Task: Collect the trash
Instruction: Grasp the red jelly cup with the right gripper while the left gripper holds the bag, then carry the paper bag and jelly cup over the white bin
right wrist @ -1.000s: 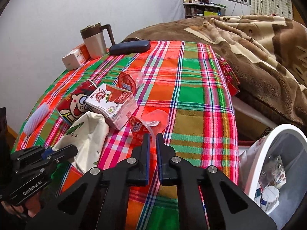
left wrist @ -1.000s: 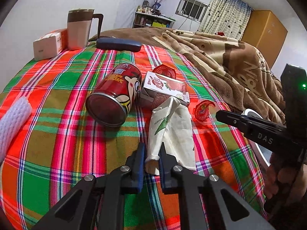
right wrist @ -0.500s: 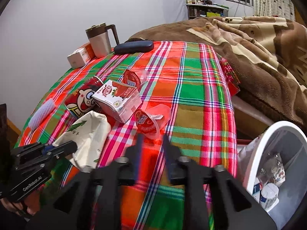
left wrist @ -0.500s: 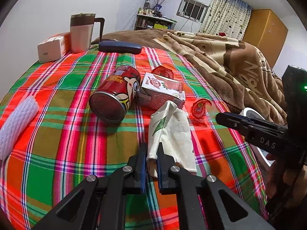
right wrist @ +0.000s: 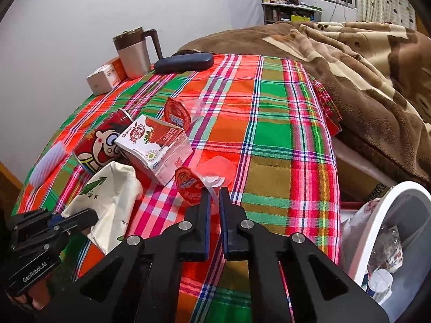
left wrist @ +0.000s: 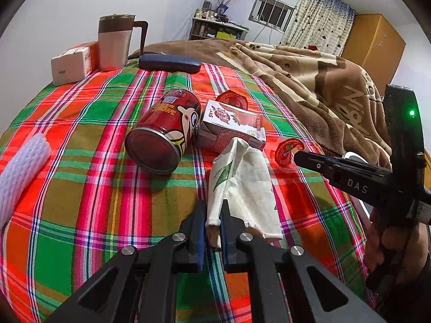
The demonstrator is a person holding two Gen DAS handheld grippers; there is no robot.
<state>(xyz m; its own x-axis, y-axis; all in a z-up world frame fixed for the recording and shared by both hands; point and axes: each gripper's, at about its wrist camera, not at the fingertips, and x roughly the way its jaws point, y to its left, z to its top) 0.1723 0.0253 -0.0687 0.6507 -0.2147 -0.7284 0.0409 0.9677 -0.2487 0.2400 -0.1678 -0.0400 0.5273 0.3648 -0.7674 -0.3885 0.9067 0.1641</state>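
Note:
On the plaid cloth [left wrist: 80, 188] lies a crumpled white paper bag [left wrist: 247, 177]; my left gripper [left wrist: 212, 207] is shut on its near end. My right gripper [right wrist: 212, 196] is shut on the clear rim of a small red-lidded jelly cup [right wrist: 191, 185], which shows between its fingers. A red drink can [left wrist: 164, 132] lies on its side next to a red-and-white drink carton [left wrist: 231, 123]. A second jelly cup [right wrist: 177, 113] sits just behind the carton. In the left wrist view the right gripper reaches in from the right, at the jelly cup [left wrist: 287, 152].
A white bin [right wrist: 404, 196] holding wrappers stands at the lower right, beside the table. A white foam net sleeve [left wrist: 21, 167] lies at the left. A mug [left wrist: 113, 43], a tissue box [left wrist: 72, 62] and a dark case [left wrist: 169, 63] stand at the back. A brown blanket [left wrist: 309, 75] covers the bed.
My right gripper opened, moved forward to the near jelly cup and shut on its rim. My left gripper tightened a little on the paper bag and stayed where it was.

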